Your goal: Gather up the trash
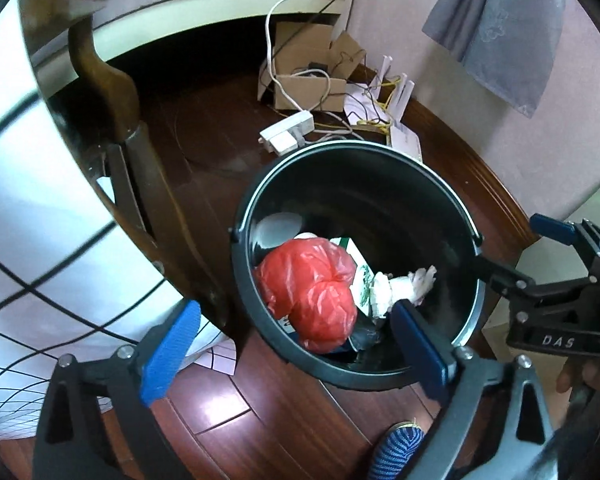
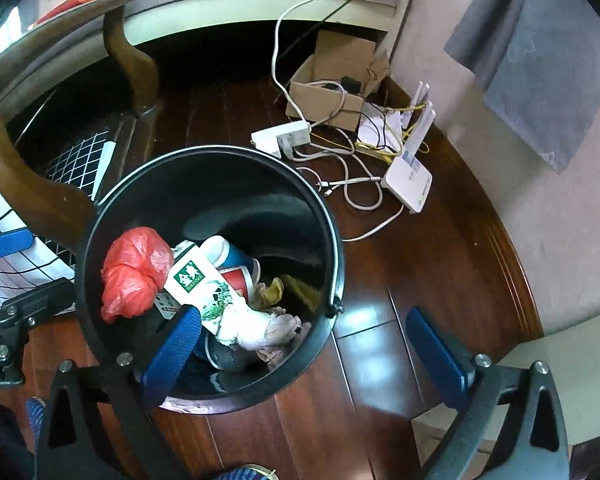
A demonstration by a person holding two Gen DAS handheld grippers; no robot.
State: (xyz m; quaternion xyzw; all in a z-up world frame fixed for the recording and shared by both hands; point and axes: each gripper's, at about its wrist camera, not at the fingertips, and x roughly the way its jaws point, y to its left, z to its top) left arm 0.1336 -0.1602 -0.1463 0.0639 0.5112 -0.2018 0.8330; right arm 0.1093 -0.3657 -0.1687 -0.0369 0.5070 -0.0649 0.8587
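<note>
1. Left gripper (image 1: 296, 344) and right gripper (image 2: 304, 356): jaws wide, nothing between the pads, both above the black bin (image 2: 112, 200).
2. Bin holds trash: red bag (image 2: 134, 274), white-green carton (image 2: 196, 280), crumpled tissue (image 2: 256, 326).
3. Power strip (image 2: 282, 138), router (image 2: 408, 182) and cardboard box (image 2: 324, 96) at 1 o'clock of bin; wooden furniture leg (image 2: 32, 184) at 9.
4. Dark wood floor (image 2: 440, 264), pale wall (image 2: 560, 240).

Left gripper (image 1: 296, 348) and right gripper (image 2: 312, 352) both angle steeply downward, jaws spread wide, apparently empty.

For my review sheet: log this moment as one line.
left gripper: open, empty | right gripper: open, empty | bin: red bag, carton inside
</note>
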